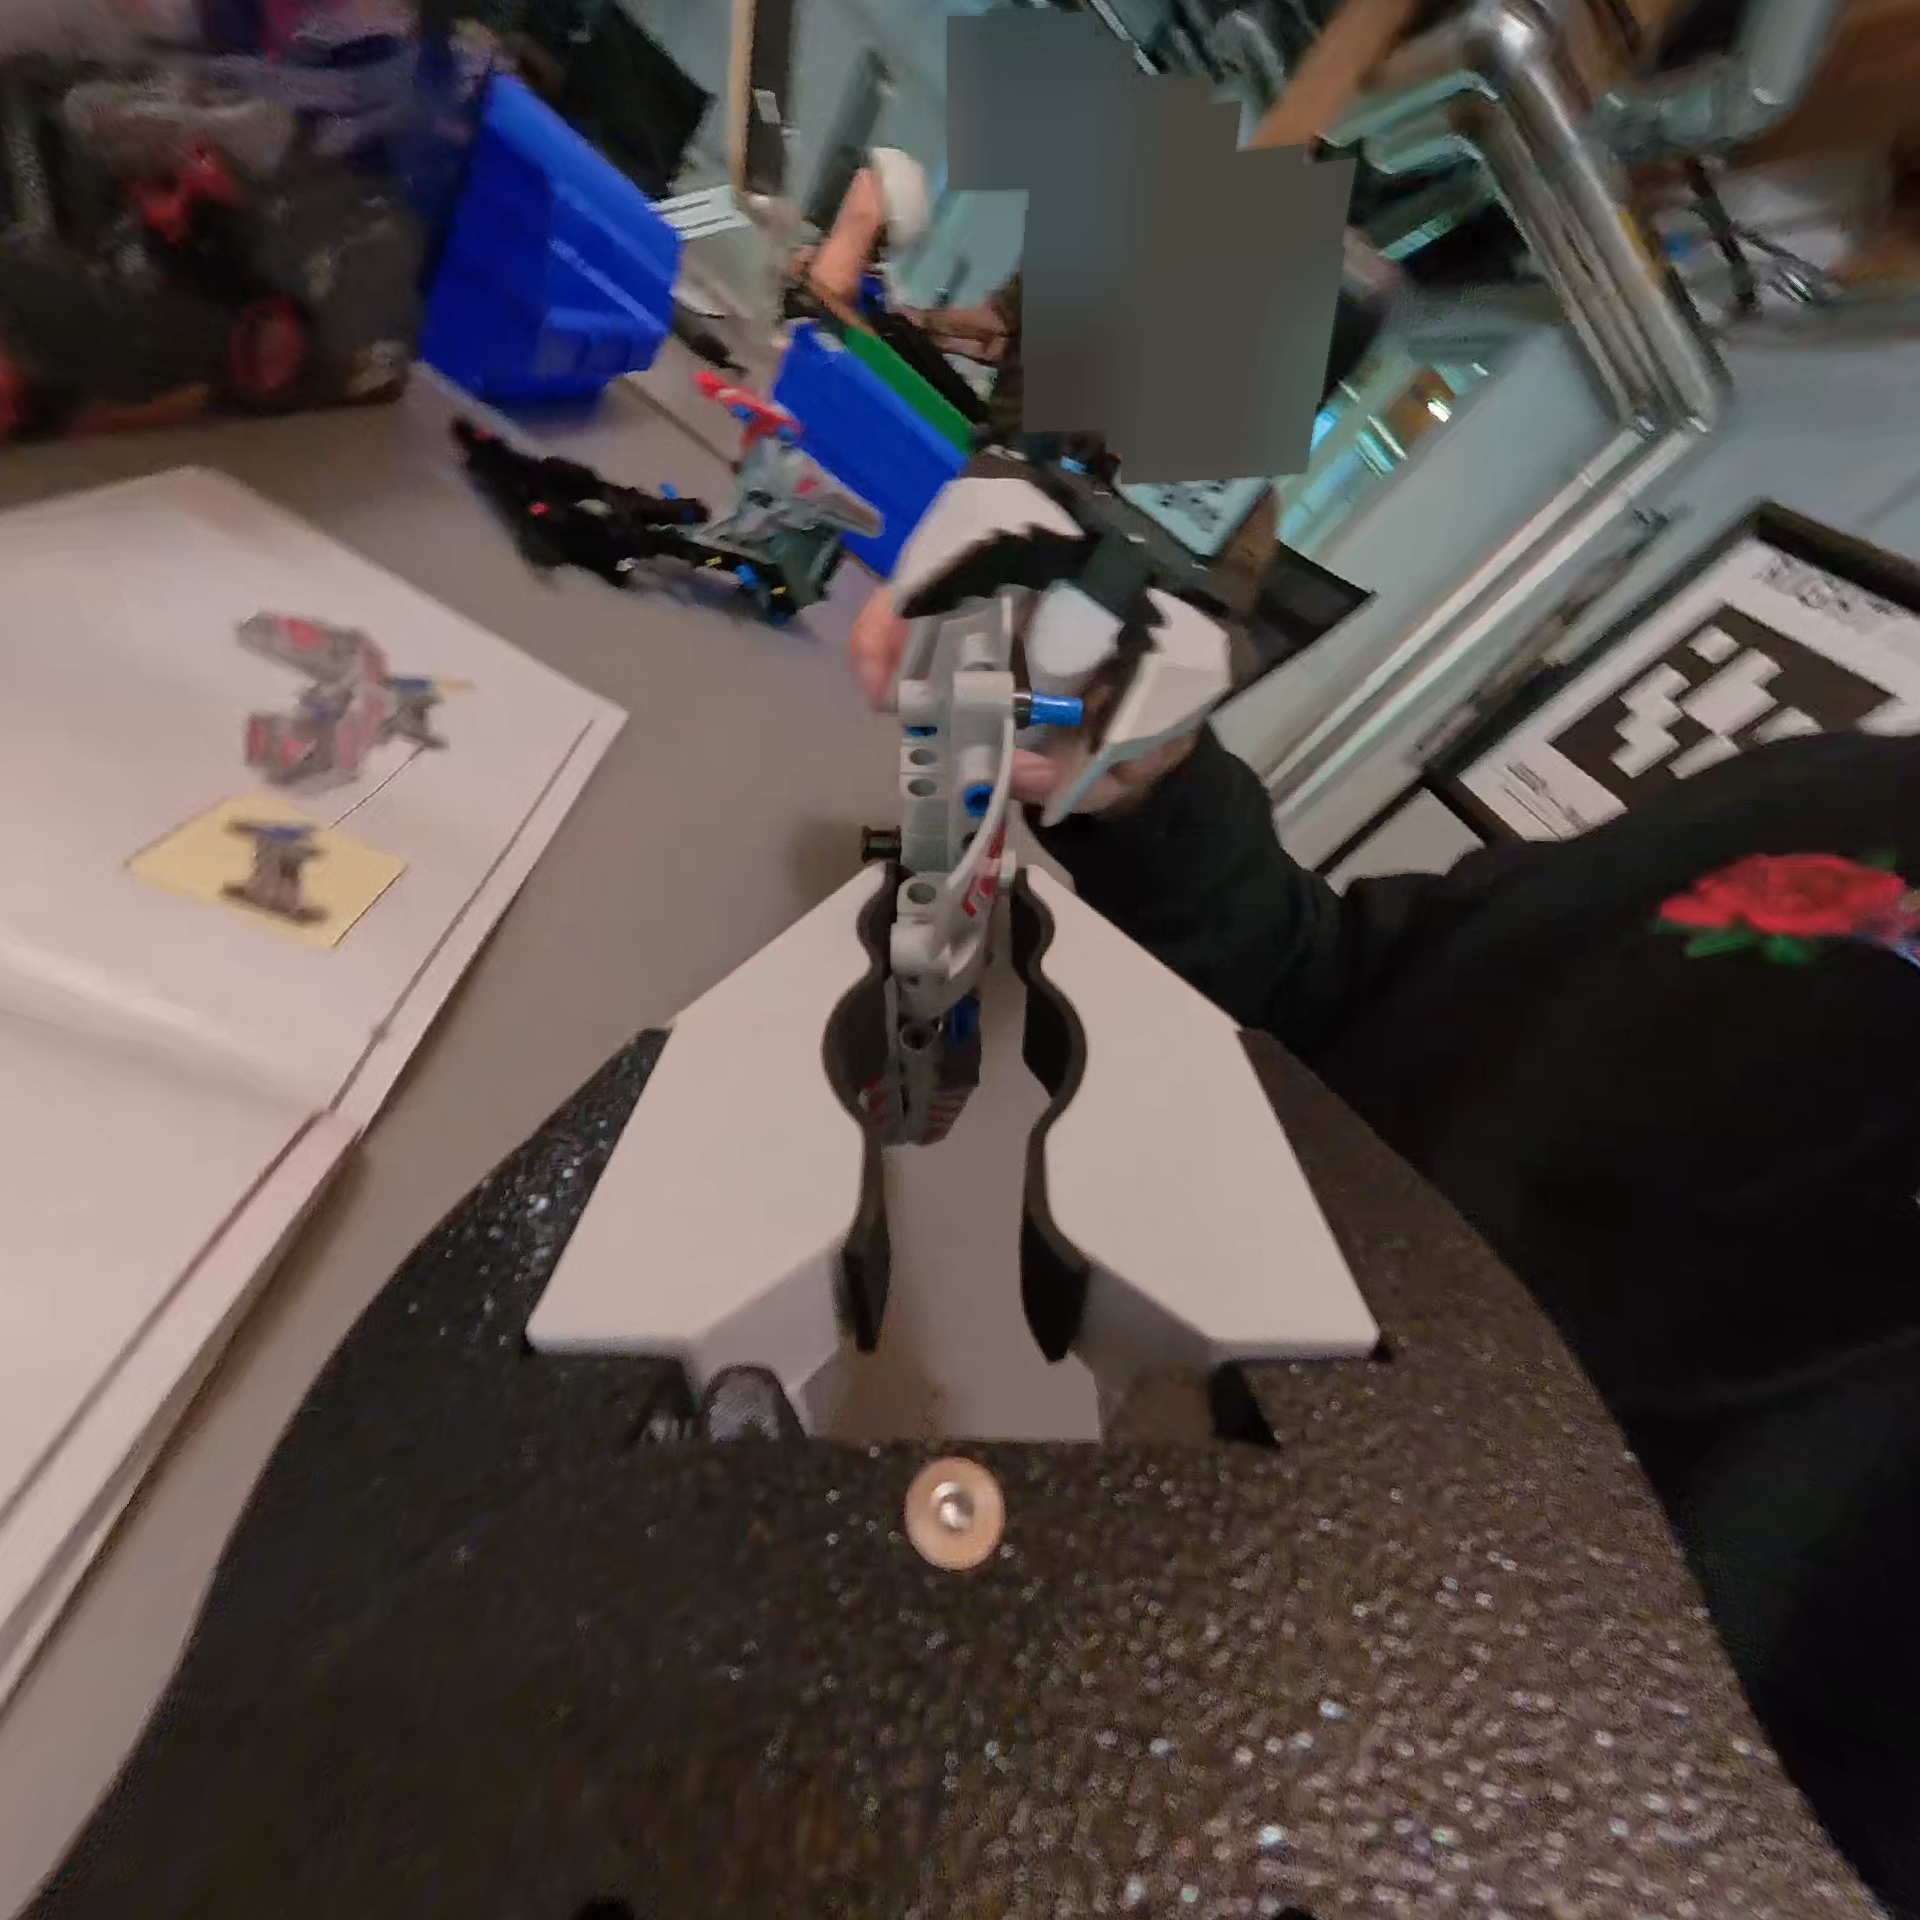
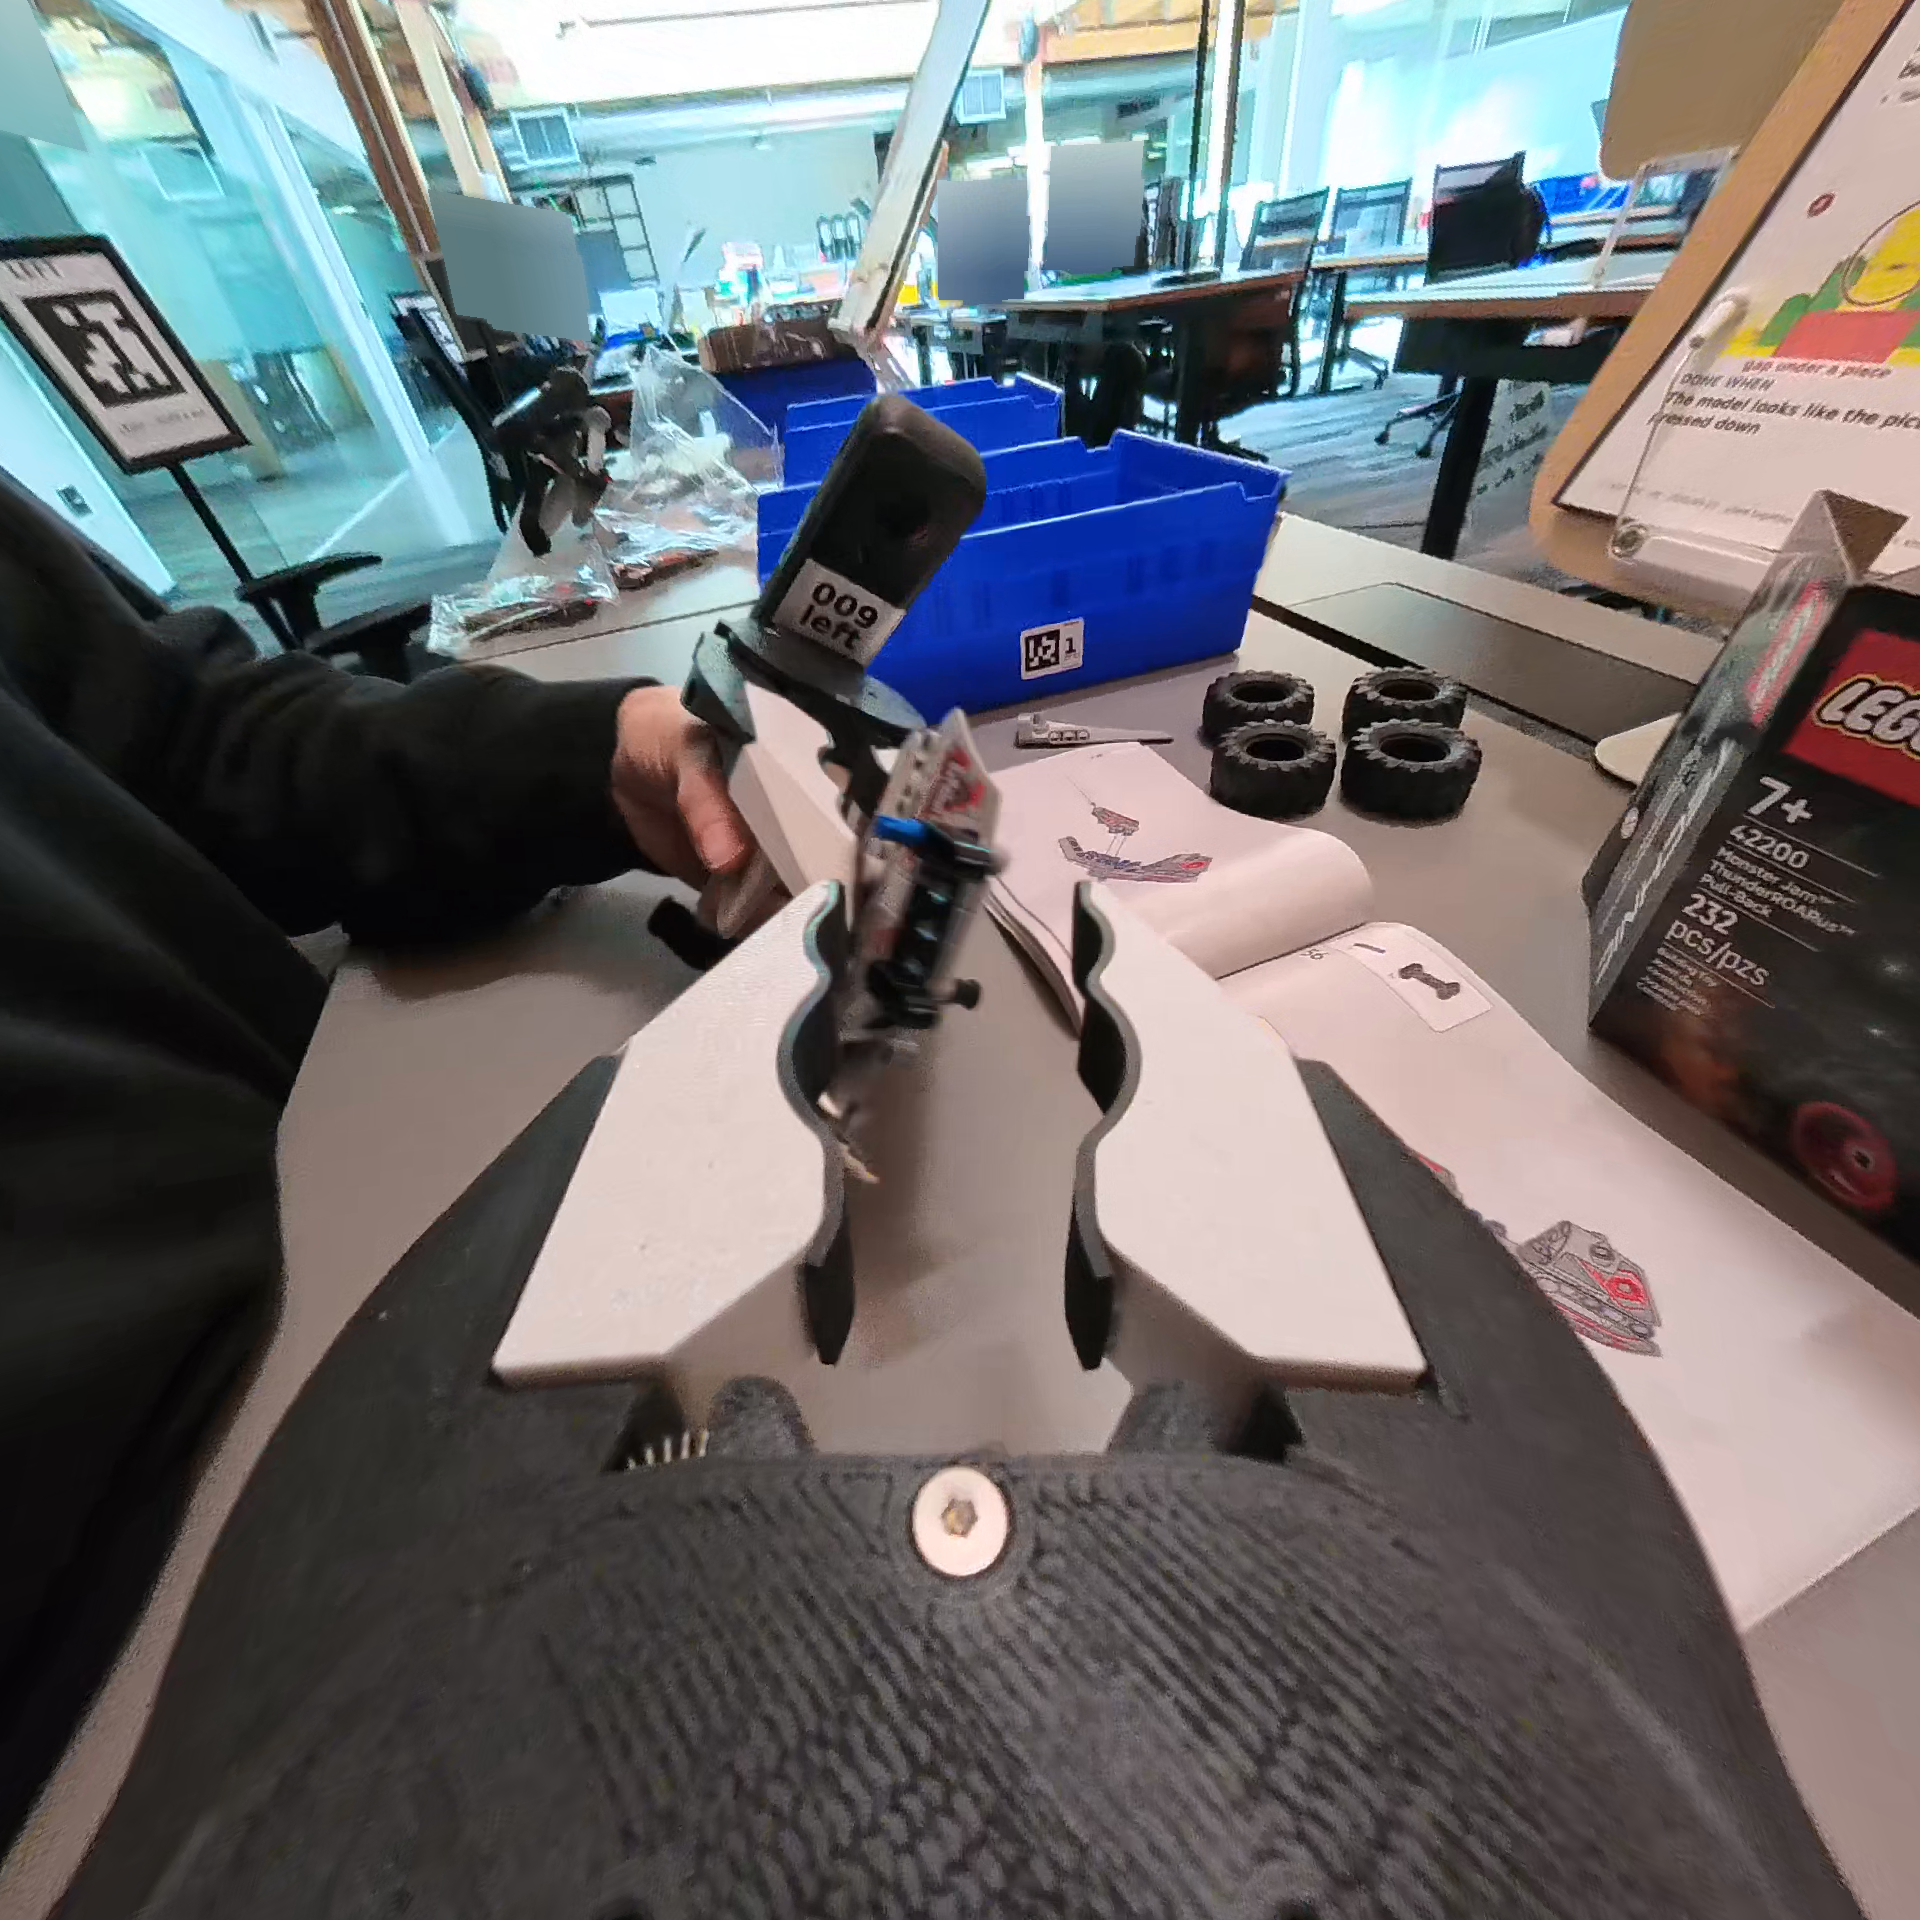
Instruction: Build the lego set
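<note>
A grey Lego sub-assembly (image 1: 951, 790) with blue pins and red markings stands upright above the table. My left gripper (image 1: 951, 894) is shut on its lower end. It also shows in the right wrist view (image 2: 790, 790), held by a hand and gripping the same sub-assembly (image 2: 920, 914). My right gripper (image 2: 956, 904) is open, its fingers on either side of the sub-assembly, which is close to the left finger (image 2: 727, 1091). In the left wrist view the right gripper (image 1: 987, 707) straddles the top of the piece, next to a blue pin (image 1: 1051, 712).
An open instruction booklet (image 1: 260, 935) (image 2: 1226, 873) lies on the grey table. A dark part-built model (image 1: 644, 535) lies beyond it. Blue bins (image 2: 1101, 561), several black tyres (image 2: 1340, 748), a small grey piece (image 2: 1081, 736) and the Lego box (image 2: 1766, 883) are nearby. My right fingertips sit around 4 centimetres from my left ones.
</note>
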Motion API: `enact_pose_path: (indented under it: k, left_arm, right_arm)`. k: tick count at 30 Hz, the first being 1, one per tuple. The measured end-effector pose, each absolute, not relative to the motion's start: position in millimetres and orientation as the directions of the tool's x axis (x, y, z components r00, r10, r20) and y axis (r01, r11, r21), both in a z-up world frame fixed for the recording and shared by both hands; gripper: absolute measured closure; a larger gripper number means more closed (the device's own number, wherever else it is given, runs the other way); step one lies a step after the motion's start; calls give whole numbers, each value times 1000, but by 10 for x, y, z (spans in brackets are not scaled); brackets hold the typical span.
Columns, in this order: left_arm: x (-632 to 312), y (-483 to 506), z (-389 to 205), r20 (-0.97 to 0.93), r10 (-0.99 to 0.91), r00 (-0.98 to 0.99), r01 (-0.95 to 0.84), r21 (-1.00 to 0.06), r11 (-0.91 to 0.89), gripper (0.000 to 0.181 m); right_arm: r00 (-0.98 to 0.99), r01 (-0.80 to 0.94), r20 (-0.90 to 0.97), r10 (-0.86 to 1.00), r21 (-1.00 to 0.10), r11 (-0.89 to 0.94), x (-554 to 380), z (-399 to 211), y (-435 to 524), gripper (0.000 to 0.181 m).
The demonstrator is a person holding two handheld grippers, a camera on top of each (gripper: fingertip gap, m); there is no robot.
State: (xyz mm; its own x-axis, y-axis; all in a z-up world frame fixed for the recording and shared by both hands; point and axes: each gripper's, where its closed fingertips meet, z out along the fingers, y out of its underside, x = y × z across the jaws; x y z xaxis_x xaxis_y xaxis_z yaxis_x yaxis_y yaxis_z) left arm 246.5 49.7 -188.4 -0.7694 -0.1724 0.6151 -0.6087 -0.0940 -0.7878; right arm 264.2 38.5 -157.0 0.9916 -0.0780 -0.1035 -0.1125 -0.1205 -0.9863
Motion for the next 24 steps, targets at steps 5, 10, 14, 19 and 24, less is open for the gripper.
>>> enact_pose_path:
  k: [5,10,14,19,24]
  left_arm:
    - [2231,390,-1737,322,-11,-947,-322,-944,74,163]
    - [2113,370,-1727,29,93,-995,-15,-989,150,164]
    - [2102,364,-1791,-84,96,-992,99,-981,164,164]
    - [2129,370,-1819,-205,65,-977,213,-961,175,164]
    - [2191,370,-1797,-219,9,-976,217,-960,177,163]
  right_arm:
    - [995,-27,-38,94,-993,-114,2389,-1541,393,136]
    - [971,58,42,233,-996,-64,2089,-1496,404,158]
    - [973,91,65,222,-990,-107,2063,-1609,403,158]
    - [975,132,109,192,-985,-112,2071,-1663,429,159]
    - [946,318,302,114,-933,-168,2164,-1748,451,162]
